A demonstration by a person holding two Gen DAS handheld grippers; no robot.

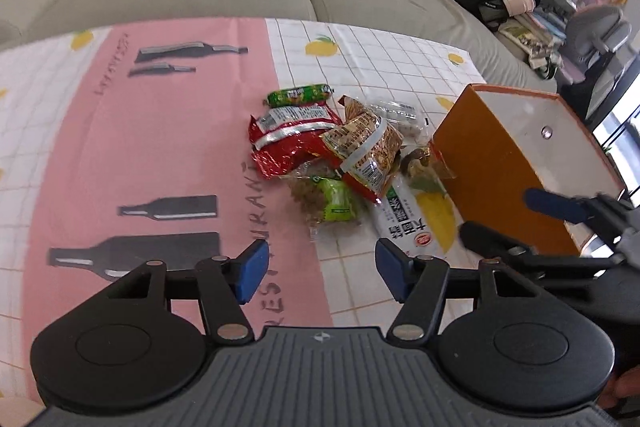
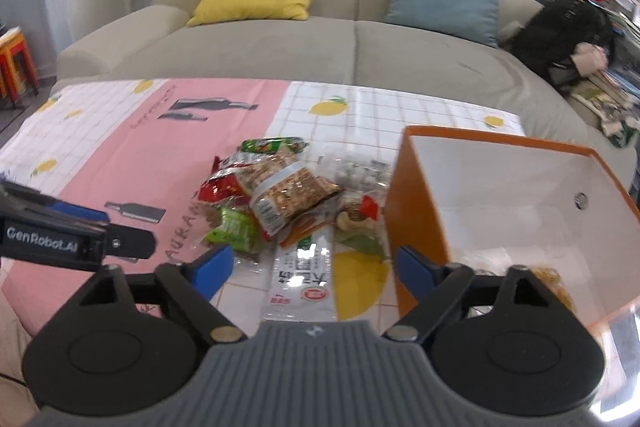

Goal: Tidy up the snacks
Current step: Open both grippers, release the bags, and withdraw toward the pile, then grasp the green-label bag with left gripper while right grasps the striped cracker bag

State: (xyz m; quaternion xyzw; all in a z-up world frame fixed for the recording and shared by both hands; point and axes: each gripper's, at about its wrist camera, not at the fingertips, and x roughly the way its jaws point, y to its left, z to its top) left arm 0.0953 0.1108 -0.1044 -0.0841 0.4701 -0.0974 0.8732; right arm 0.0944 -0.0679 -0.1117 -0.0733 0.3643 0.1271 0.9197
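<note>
**Left wrist view: two open claws close on a tangled snack pile**

Both the left gripper (image 1: 318, 273) and right gripper (image 2: 314, 269) hover with jaws apart and empty over the snack heap (image 1: 332, 155), which lies on the tablecloth (image 1: 160, 147) just beside the orange box (image 2: 416, 211). Overlapping packets risk coming up two at a time; the white packet (image 2: 302, 279) may slip, and the grippers, working close together, could collide.

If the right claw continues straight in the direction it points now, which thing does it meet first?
Most likely the long white packet, which lies flat on the tablecloth directly between the open fingers of the right claw. The orange box stands close beside the right finger, so depth is uncertain there.
</note>
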